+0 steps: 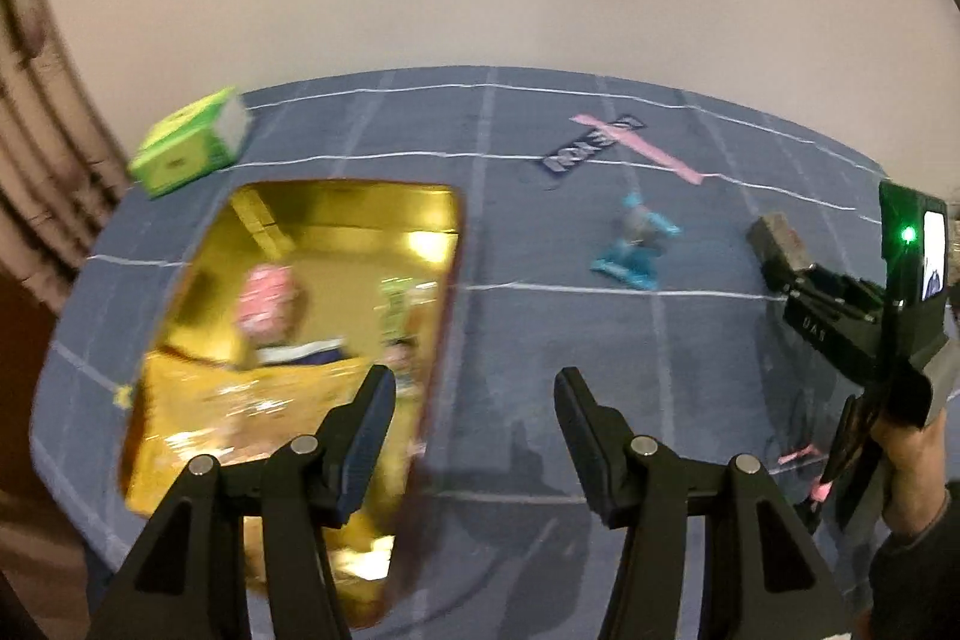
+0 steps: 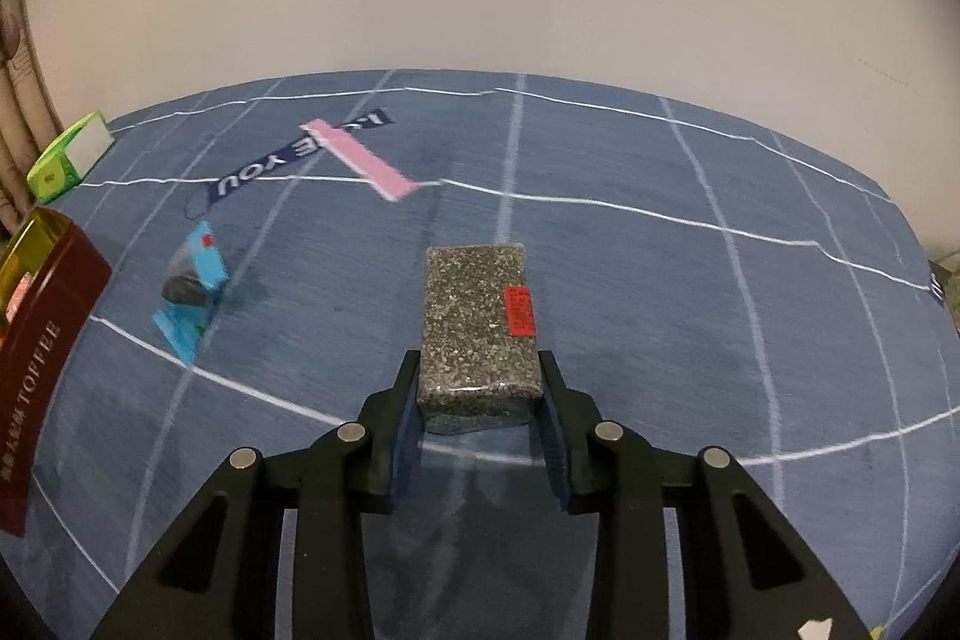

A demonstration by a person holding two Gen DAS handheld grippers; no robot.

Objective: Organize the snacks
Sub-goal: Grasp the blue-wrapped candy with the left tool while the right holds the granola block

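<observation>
One speckled grey bar (image 2: 477,334) lies mid-table, the right gripper (image 2: 479,388) pinching its near end. Beyond, toward the left edge, sits a blue packet (image 2: 192,292), then the gold-lined tin (image 1: 336,220). The left gripper (image 1: 474,436) hovers half open, empty, beside the tin.

1. A grey-speckled rectangular snack block in clear wrap (image 2: 475,334), with a red label on its top, lies flat on the blue cloth, its near end between two black fingers.
2. A blue-wrapped snack packet (image 2: 191,295) lies crumpled on the cloth, well to the block's left.
3. A bright green carton (image 1: 191,141) sits at the cloth's far left corner.
4. An open dark-red toffee tin with a gold inside (image 1: 336,244) holds several wrapped snacks, one of them pink; blur hides the rest.
</observation>
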